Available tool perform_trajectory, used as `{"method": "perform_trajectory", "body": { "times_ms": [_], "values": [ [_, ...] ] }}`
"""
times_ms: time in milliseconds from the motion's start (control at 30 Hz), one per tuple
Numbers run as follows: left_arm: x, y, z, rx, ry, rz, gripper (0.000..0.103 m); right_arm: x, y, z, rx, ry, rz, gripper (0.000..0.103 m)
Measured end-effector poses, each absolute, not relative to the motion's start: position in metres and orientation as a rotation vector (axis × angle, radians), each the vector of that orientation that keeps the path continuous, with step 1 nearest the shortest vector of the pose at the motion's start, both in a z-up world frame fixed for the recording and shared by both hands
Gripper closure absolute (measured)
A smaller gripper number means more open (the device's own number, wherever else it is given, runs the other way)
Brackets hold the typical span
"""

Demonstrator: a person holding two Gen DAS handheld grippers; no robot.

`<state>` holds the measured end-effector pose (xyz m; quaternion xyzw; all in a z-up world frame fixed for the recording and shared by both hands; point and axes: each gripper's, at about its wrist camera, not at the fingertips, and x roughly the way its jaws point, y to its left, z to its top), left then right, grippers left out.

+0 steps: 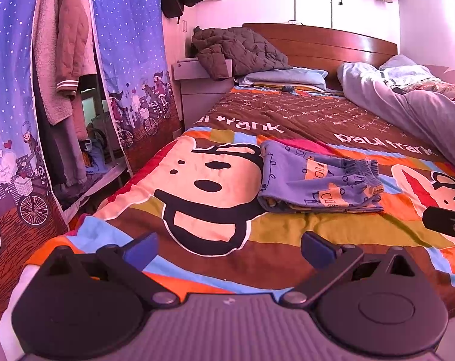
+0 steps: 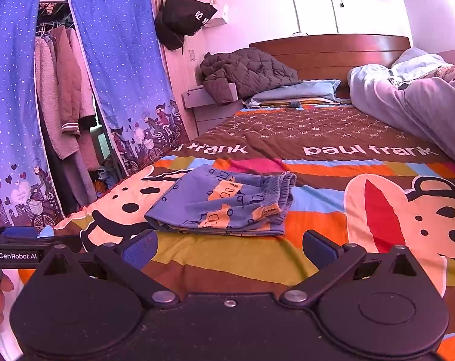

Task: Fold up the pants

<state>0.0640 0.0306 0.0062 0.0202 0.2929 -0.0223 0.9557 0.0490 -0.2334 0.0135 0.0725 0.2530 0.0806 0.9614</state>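
Pants (image 2: 224, 203) lie folded on the bedspread (image 2: 236, 255) just ahead, both my grippers, left (image 1: 229, 248) & right (image 2: 230, 248), wide open w/ nothing held, so I'd only press edges flat, square the stack.

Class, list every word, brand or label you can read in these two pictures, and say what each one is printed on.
"paul frank": on the bedspread, in white; a second copy to its left is cut off.
"GenRobot.AI": on the left gripper, seen from the right wrist.
White characters on the black bag: too blurred to read.
Small script in a heart on the curtain: too small to read.
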Motion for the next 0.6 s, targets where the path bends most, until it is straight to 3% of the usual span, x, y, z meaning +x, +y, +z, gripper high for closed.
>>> {"method": "perform_trajectory", "body": {
  "times_ms": [600],
  "values": [
    [0.0632, 0.03, -0.0014, 0.017, 0.6, -0.051, 0.0, 0.0492, -0.2306, 0.007, 0.15, 0.532, 0.16, 0.001]
  ]
}}
